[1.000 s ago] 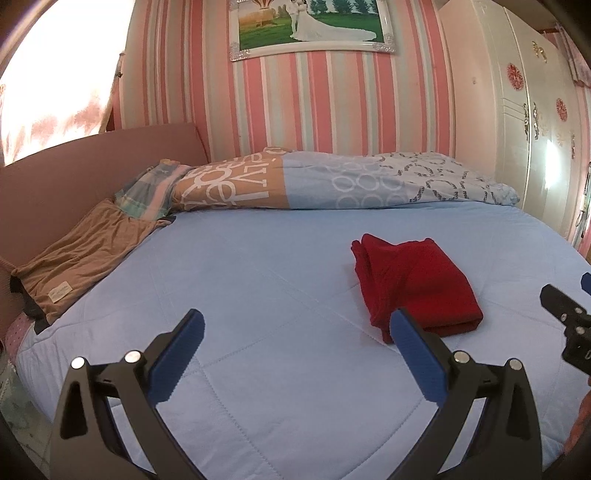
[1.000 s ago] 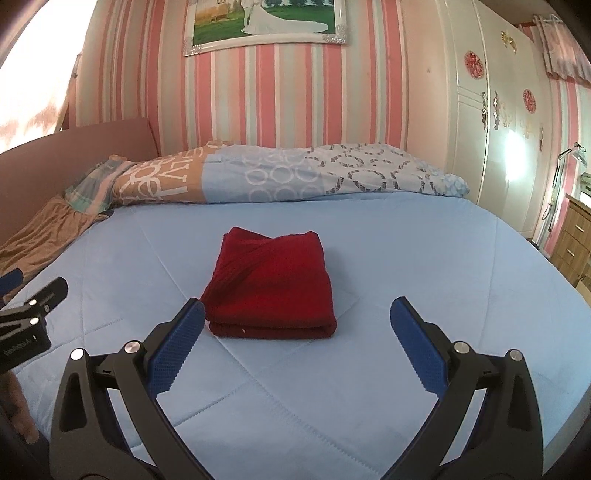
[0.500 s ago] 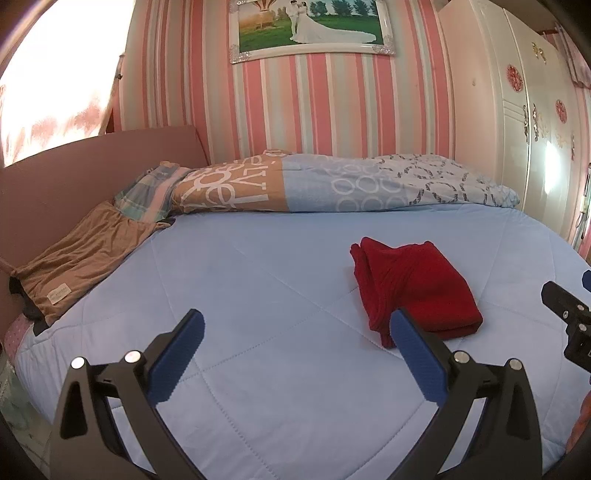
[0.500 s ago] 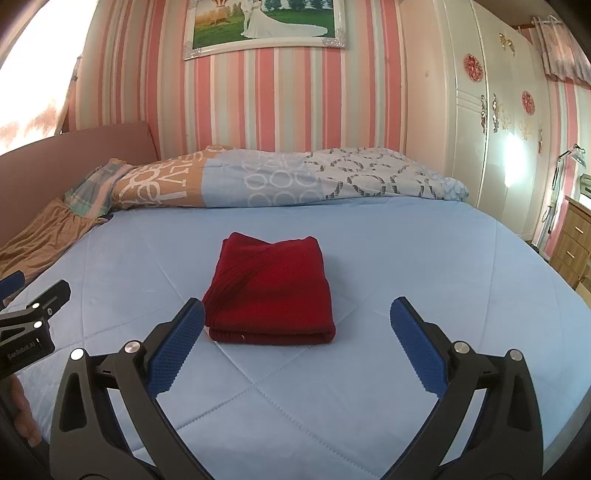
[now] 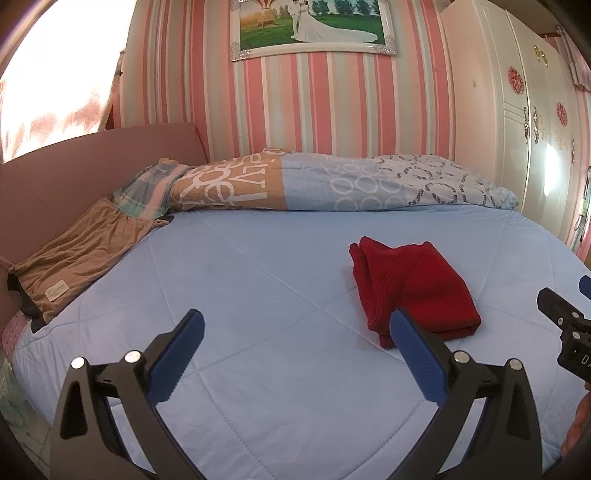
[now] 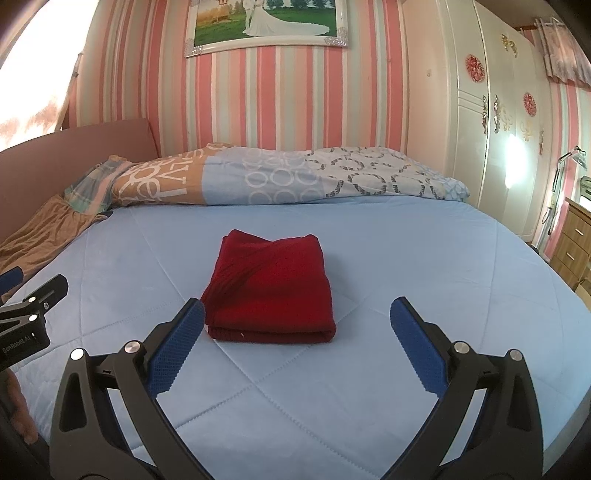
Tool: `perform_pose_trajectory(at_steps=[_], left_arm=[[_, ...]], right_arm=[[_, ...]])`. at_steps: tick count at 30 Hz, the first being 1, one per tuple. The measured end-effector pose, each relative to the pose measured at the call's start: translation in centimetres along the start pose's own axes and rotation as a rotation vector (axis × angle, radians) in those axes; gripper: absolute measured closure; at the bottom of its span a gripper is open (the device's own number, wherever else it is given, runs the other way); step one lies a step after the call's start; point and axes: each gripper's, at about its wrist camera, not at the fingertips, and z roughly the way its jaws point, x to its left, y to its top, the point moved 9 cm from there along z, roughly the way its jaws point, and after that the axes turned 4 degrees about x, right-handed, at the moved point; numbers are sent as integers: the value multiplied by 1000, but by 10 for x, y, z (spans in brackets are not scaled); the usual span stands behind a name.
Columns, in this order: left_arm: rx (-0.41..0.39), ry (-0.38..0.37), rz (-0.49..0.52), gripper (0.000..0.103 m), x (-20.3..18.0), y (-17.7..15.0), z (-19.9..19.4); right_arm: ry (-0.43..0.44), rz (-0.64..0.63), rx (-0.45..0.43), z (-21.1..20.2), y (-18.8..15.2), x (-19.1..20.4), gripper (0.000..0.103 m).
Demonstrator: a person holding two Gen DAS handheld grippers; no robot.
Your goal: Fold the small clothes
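progress: red garment (image 6: pixel 271 286) lies folded in a compact rectangle on the blue bedspread (image 6: pixel 406 258), fold looks done | left gripper (image 5: pixel 295 350) spread wide, empty, garment at its 2 o'clock | right gripper (image 6: pixel 297 341) spread wide, empty, garment at 12 o'clock | left: tan garment (image 5: pixel 77 258) near headboard, 10 o'clock, seemingly unfolded

Left wrist view: near corner of the red garment (image 5: pixel 413 284) is covered by the left gripper (image 5: pixel 295 347)'s right finger. The right gripper (image 5: pixel 565 328) is cut by the right frame edge, only a black tip and a blue sliver show, jaw state unreadable here. Brown cloth (image 5: pixel 74 258) hides a dark item under it; its label is too small to read. Right wrist view: picture frame (image 6: pixel 266 26) is cropped at the top, the wooden drawer unit (image 6: pixel 572 243) cut at the right edge.
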Motion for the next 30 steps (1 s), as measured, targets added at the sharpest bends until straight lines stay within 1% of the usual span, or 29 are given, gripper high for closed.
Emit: perform_pose_trajectory(at_steps=[24, 27, 30], left_arm=[[-3, 3, 5, 2, 2, 0, -3], [-12, 13, 1, 2, 3, 2, -5], [-17, 26, 20, 2, 1, 3, -6]], right_arm=[[-1, -13, 1, 2, -3, -3, 3], [-2, -18, 2, 4, -4, -4, 3], [-1, -20, 5, 5, -4, -4, 3]])
